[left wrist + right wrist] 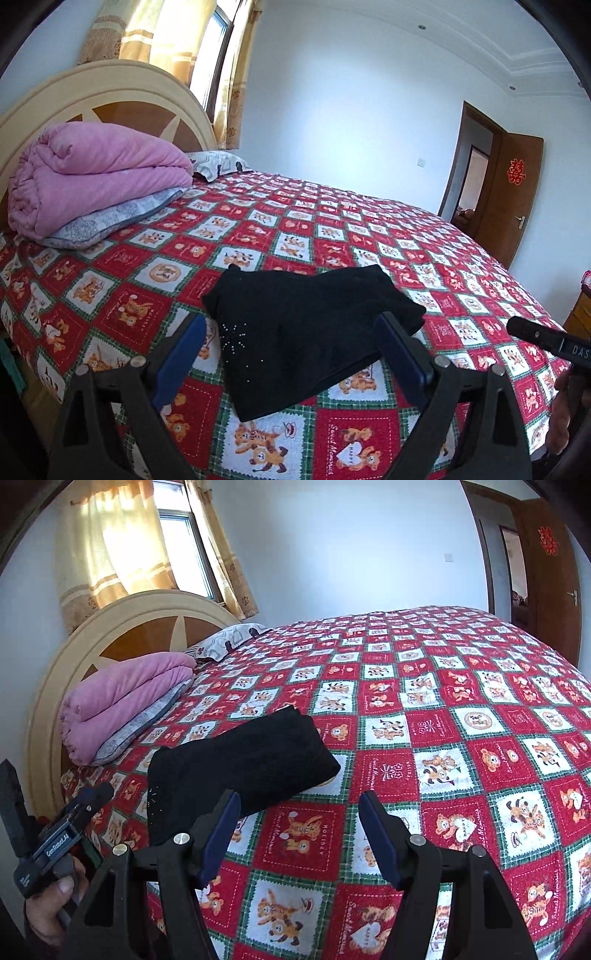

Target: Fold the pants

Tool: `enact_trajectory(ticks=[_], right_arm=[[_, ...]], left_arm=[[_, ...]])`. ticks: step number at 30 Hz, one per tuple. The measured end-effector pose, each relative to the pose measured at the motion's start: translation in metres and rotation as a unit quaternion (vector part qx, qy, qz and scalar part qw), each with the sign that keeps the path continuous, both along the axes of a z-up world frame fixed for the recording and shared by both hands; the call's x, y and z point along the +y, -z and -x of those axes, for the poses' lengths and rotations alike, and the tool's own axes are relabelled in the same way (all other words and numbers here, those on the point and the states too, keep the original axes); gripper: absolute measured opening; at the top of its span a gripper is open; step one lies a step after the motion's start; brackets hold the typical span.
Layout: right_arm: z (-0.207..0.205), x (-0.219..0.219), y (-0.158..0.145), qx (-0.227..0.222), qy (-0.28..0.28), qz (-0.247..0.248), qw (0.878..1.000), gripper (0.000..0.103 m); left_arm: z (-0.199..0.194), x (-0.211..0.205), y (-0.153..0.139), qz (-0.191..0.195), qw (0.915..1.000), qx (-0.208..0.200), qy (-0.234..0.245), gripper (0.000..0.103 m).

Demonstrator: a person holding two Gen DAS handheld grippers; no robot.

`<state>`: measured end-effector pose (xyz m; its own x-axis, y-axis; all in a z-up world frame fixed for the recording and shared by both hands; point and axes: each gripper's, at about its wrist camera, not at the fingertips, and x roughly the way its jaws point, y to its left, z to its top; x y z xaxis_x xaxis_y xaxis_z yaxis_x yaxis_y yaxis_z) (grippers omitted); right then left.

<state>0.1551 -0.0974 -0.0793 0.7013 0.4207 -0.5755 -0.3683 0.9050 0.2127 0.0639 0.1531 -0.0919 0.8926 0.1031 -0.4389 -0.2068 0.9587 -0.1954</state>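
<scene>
The black pants [303,302] lie folded into a compact bundle on the red bear-print bedspread [461,295], near its front edge. In the left wrist view my left gripper [291,319] hovers just in front of the bundle, open wide, its blue pads [177,354] clear of the cloth. In the right wrist view the pants [240,764] lie up and to the left of my right gripper [299,797], which is open over bare bedspread [443,738] with nothing between its fingers. Each view shows the other gripper at its edge, held in a hand [55,897].
A rolled pink quilt [92,177] rests on a grey pillow [110,218] at the headboard [110,96], with another pillow [218,164] behind. A curtained window [218,55] is at the back left. An open brown door [513,199] is at the right.
</scene>
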Motion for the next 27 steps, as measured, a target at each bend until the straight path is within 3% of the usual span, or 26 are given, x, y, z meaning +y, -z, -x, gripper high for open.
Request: enact_trajectory(ticks=[27], right_arm=[[0.036, 0.005, -0.019, -0.045, -0.012, 0.006, 0.999, 0.068]], left_arm=[[0.009, -0.013, -0.014, -0.038, 0.9991, -0.018, -0.003, 0.103]])
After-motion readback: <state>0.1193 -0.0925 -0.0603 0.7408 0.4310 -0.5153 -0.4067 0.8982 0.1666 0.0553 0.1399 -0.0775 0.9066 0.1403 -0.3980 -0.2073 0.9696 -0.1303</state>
